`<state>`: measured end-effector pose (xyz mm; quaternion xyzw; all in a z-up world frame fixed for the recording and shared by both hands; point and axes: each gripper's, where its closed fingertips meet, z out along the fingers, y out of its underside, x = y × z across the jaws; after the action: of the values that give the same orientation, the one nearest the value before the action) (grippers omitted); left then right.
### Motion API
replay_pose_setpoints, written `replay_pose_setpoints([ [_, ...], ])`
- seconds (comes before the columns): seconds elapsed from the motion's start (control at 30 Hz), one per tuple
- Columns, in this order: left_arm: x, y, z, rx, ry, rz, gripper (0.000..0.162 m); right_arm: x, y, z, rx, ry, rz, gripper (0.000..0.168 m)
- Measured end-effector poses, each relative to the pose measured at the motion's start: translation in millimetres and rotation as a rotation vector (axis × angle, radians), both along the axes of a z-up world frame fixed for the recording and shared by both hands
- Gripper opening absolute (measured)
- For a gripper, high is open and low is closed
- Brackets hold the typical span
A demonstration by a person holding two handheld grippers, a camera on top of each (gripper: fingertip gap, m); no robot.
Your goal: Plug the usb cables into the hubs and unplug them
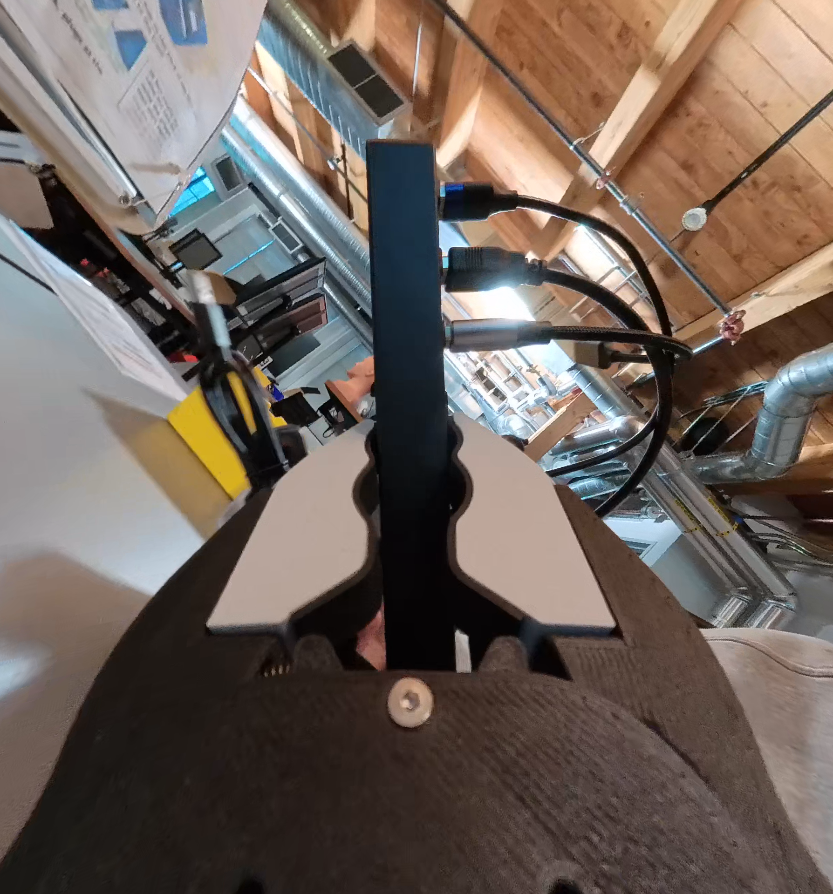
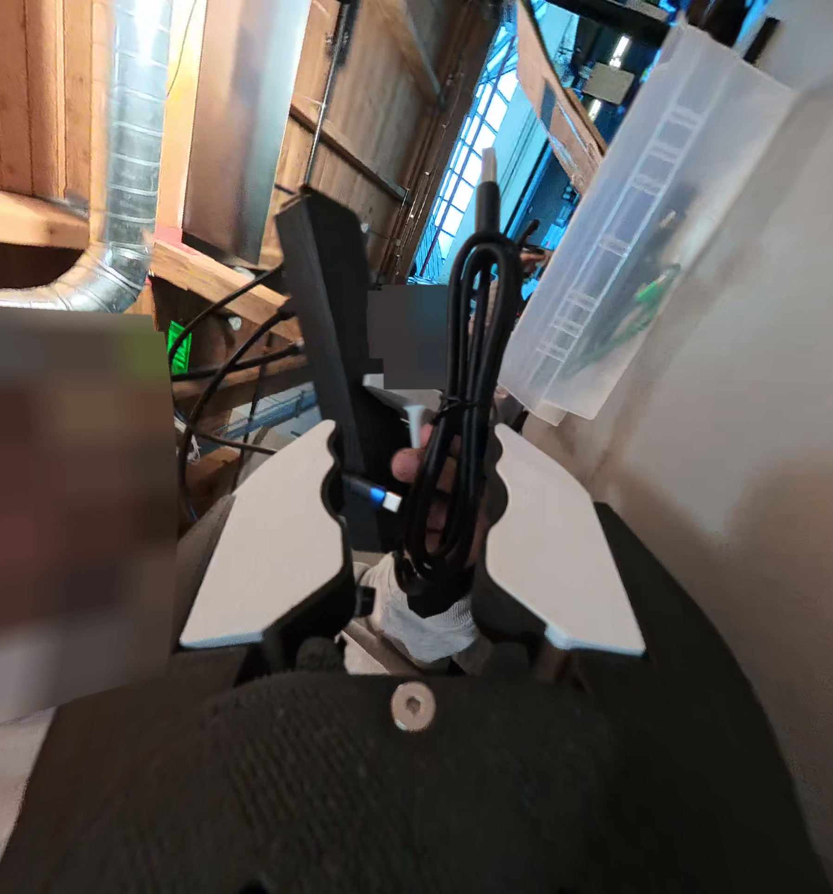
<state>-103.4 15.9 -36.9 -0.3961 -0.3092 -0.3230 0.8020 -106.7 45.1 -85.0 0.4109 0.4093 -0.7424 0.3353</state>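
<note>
Left wrist view, left to right: a bundled black cable (image 1: 221, 338) hangs at centre left, its metal plug upward; at centre the left claw (image 1: 412, 464) is clamped on the lower end of a long black USB hub (image 1: 402, 300), which stands upright in the frame, presumably so that its port side faces right and stays steady. Three plugs are seated in that side: a blue-collared plug (image 1: 463, 201) uppermost, a black plug (image 1: 487, 275) below it, a grey metal plug (image 1: 497, 334) lowest; their cables arc down at right.

Right wrist view, left to right: the hub (image 2: 327, 309) leans at centre left with cables trailing from its left side. A loose blue-collared connector (image 2: 376, 496) lies between the grey pads of the right claw (image 2: 414, 459), which stand apart. Whether the coiled black cable (image 2: 458, 411) at centre is gripped cannot be told; it seems raised to bring its upper plug (image 2: 488, 193) toward a port. A clear plastic bin (image 2: 647, 251) stands at upper right.
</note>
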Motion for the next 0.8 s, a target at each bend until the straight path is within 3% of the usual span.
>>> replay_pose_setpoints([
  [0.17, -3, 10, -18, -0.12, -0.037, 0.009, 0.026, 6, -2, 12, 0.088, 0.116, -0.031, 0.057],
  [0.37, 1, 24, -36, -0.209, -0.082, -0.056, 0.026, 10, -12, 3, 0.241, 0.186, -0.036, 0.059],
  [0.5, 7, 28, -35, -0.221, -0.063, -0.099, 0.026, 11, -12, -2, 0.331, 0.221, -0.044, 0.045],
  [0.67, 9, 31, -40, -0.252, -0.074, -0.148, 0.027, 9, -8, -5, 0.33, 0.2, -0.044, 0.044],
  [0.8, 8, 30, -38, -0.286, -0.008, -0.082, 0.033, 6, -4, -2, 0.333, 0.207, -0.073, 0.042],
])
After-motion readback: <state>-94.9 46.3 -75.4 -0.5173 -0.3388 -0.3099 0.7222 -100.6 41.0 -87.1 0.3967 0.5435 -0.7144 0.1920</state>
